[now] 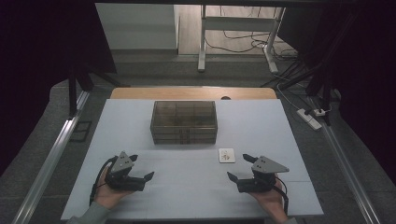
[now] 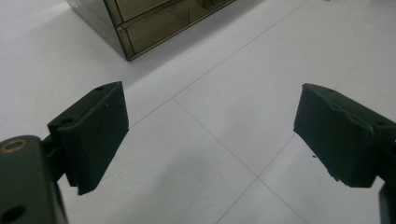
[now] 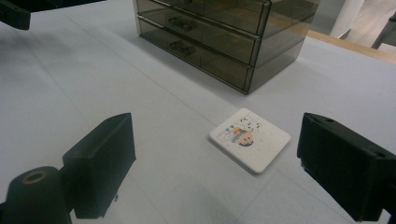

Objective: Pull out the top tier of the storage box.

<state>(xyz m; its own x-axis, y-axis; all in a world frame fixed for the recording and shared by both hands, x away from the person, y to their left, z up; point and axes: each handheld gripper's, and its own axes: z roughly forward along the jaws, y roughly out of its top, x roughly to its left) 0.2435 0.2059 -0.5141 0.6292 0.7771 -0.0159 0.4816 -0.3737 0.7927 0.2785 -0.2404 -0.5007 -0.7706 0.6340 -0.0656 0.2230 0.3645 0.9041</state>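
- Approach step, I judge: both tools, left (image 1: 141,169) and right (image 1: 238,166), hover released, empty.
- White coaster (image 3: 250,139) lies at frame centre, before the drawer box (image 3: 219,32).
- Next: right tool closes in over the coaster.

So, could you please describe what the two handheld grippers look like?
Both the left gripper and the right gripper are black, each with two blocky flat-padded jaws, a grey three-cornered plate on top and a black trailing cable. A grey-green sleeve covers the left forearm.

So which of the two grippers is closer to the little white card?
The right gripper. The white card lies just ahead of its open jaws, while the left gripper sits farther off across the table.
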